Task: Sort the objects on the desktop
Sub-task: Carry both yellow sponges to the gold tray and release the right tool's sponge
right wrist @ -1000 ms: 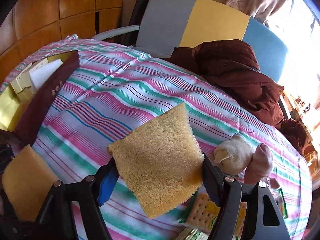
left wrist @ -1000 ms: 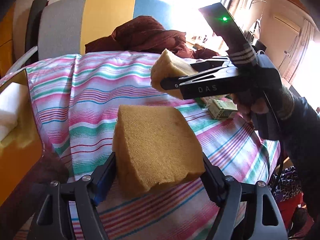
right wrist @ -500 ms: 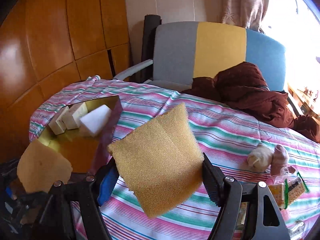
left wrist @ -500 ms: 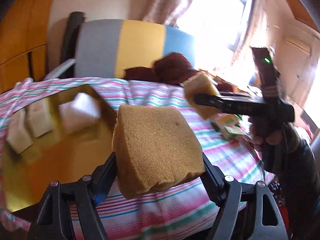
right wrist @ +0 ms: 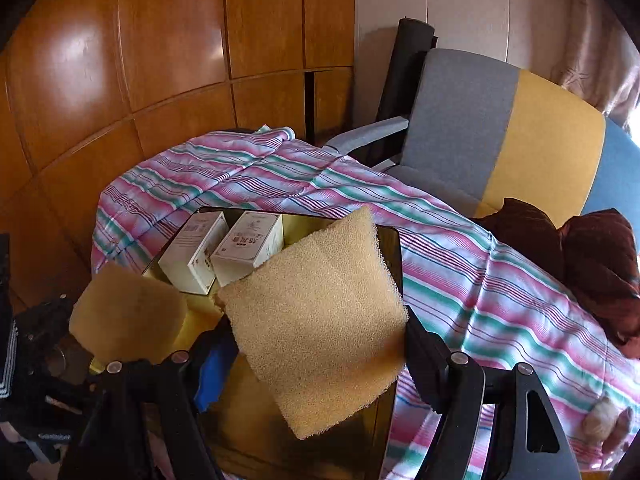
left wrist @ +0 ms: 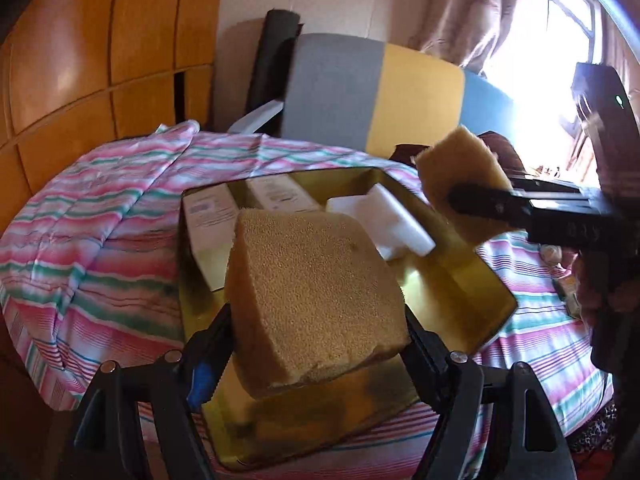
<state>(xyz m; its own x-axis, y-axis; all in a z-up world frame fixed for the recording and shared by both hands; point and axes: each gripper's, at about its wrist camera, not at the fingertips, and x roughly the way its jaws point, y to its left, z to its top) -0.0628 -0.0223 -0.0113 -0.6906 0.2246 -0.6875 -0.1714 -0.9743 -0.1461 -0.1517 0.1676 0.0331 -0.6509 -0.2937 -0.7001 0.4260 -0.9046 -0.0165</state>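
Presently, left tongs [left wrist: 318, 322] clamping a thick sponge [left wrist: 316, 296], right tongs [right wrist: 320, 344] gripping a flat sponge [right wrist: 316, 320], both above gold tray [left wrist: 472, 296] holding two cartons [right wrist: 224, 252].

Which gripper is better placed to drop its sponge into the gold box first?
Probably the left gripper. Its sponge hangs over the open floor of the gold box. The right gripper holds its sponge nearer the box's right wall.

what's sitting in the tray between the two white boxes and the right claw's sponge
A white foam block lies in the gold tray, between the white boxes and the right claw's sponge, in the left wrist view.
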